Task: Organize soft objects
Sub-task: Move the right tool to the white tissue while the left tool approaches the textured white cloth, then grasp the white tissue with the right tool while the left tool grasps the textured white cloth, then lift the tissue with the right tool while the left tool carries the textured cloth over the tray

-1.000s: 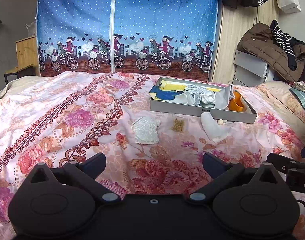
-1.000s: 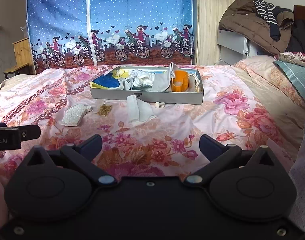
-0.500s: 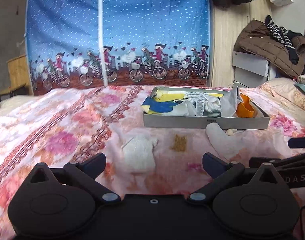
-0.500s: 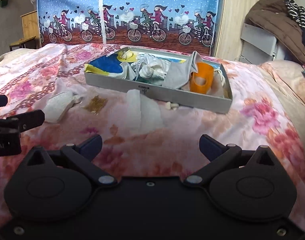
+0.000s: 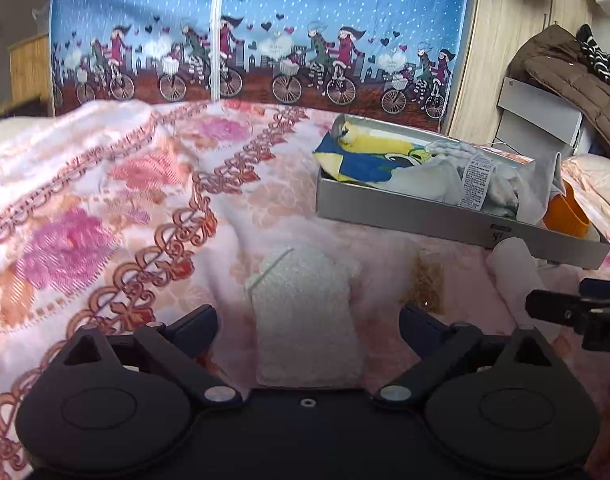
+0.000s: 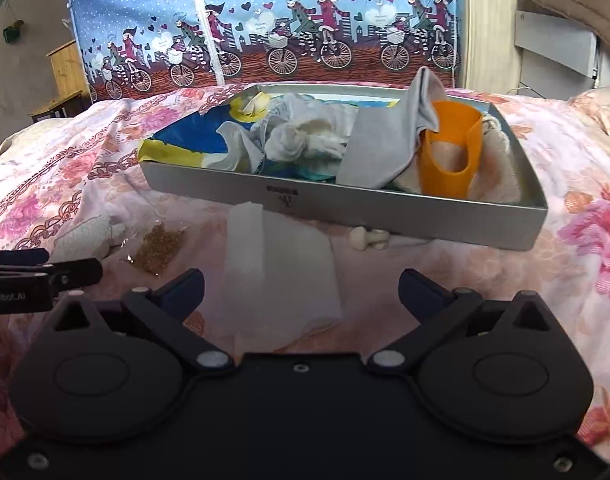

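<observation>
A grey tray [image 6: 405, 210] on the floral bedspread holds several soft items: a blue-yellow cloth [image 6: 189, 140], white cloths, a grey cloth [image 6: 385, 148] and an orange cup [image 6: 451, 148]. The tray also shows in the left wrist view [image 5: 425, 222]. A white textured pouch [image 5: 305, 312] lies between the fingers of my open left gripper [image 5: 308, 322]. A white folded cloth [image 6: 281, 272] lies between the fingers of my open right gripper [image 6: 301, 286]. Neither gripper holds anything.
A small brown mesh sachet [image 6: 159, 246] lies between the pouch and the white cloth. Small beige pieces [image 6: 367, 238] lie against the tray's front wall. A blue bicycle-print wardrobe [image 5: 265, 40] stands behind the bed. A brown jacket [image 5: 565, 76] is piled at the right.
Both grippers have moved forward and down towards the bed. The pouch now lies between the left fingers and the white cloth between the right fingers. Both stay open.
</observation>
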The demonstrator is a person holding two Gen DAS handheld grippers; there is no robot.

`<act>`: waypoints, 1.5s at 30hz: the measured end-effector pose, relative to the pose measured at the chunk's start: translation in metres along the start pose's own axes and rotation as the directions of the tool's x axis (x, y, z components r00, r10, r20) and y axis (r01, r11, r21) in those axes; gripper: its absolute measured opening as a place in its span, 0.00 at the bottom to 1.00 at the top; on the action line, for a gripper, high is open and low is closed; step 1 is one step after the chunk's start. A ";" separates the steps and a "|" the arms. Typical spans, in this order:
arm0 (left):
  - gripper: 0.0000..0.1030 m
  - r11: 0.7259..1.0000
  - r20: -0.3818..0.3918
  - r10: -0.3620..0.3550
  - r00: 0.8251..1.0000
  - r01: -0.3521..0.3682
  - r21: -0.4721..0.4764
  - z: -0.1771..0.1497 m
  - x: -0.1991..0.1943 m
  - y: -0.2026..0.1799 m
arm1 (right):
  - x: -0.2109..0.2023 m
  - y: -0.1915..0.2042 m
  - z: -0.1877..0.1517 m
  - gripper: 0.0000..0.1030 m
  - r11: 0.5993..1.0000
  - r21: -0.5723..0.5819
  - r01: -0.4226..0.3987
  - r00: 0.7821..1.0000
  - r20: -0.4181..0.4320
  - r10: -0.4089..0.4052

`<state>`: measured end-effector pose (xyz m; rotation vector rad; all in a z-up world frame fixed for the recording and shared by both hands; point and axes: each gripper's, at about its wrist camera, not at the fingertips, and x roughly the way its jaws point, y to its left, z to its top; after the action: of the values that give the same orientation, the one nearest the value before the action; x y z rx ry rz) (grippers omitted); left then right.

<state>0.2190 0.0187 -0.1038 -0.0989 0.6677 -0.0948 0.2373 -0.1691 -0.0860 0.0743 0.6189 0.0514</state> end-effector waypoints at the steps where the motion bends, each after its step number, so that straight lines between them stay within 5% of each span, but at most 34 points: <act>1: 0.92 1.000 -0.010 -0.010 1.000 0.010 -0.004 0.001 0.002 0.001 | 0.003 -0.002 0.001 0.99 1.000 0.000 -0.010 1.000 -0.001 0.010; 11: 0.57 0.999 -0.033 -0.028 0.999 0.029 0.040 -0.003 0.006 -0.006 | 0.024 0.015 -0.003 0.67 0.997 -0.048 -0.063 0.998 -0.034 0.062; 19: 0.52 0.997 -0.027 -0.051 0.998 0.053 0.049 -0.005 0.001 -0.008 | 0.011 0.019 -0.005 0.26 0.998 -0.059 -0.035 0.999 -0.015 0.034; 25: 0.52 0.996 -0.001 -0.056 0.998 0.056 0.067 -0.008 -0.007 -0.014 | 0.004 0.032 -0.006 0.05 0.991 -0.125 -0.044 0.999 -0.008 0.043; 38: 0.52 0.999 0.133 -0.010 0.991 0.004 0.048 -0.005 -0.028 -0.015 | -0.023 0.048 0.010 0.02 0.979 -0.202 -0.033 0.991 0.121 0.058; 45: 0.52 0.998 0.225 -0.009 0.974 -0.006 0.066 -0.003 -0.042 -0.024 | -0.041 0.036 0.035 0.02 0.980 -0.199 0.028 0.961 0.274 0.028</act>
<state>0.1834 0.0000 -0.0776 -0.0454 0.4376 -0.1053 0.2234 -0.1383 -0.0307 -0.1142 0.3318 0.1016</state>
